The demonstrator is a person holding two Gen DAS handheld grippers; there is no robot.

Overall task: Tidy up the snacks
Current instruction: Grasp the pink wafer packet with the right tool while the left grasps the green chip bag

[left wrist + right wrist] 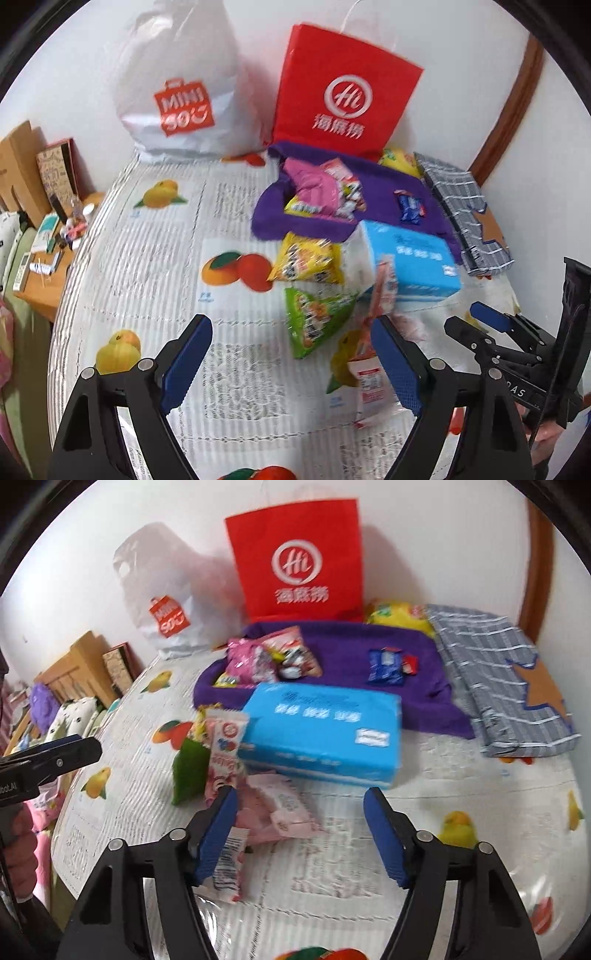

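Left wrist view
Surface: a table (155,266) under a cover printed with fruit pictures and text.
Left gripper (291,354): its blue-padded jaws are spread wide and released; nothing is pressed between them.
Green snack pack (314,321): lies on the cover just ahead of the jaws, between them in the picture.
Yellow snack pack (306,258): lies just behind the green one, touching the purple tray's near edge.
Long pink-and-white packet (369,373): lies beside the right finger, partly hidden by it.
Purple tray (380,181): a soft purple holder near the wall, with pink and mixed snacks heaped in its left part and one blue pack (410,208) alone in its right part.
Blue tissue box (410,258): stands in front of the tray, touching it.
Bags: a white bag (177,92) and a red bag (343,92) stand against the wall.
Right gripper (469,317): seen at the right edge, jaws apart.

Right wrist view
Right gripper (301,830): jaws apart, not clenched; nothing is gripped.
Pale pink flat packs (284,812): lie on the cover between the jaws, closer to the left finger; the pads do not press them.
Long pink-and-white packet (225,760): passes under the left finger.
Blue tissue box (321,734): just beyond the fingertips.
Checked cloth (495,672): folded, right of the purple tray (343,642).
Left gripper (74,751): its tip enters from the left edge.
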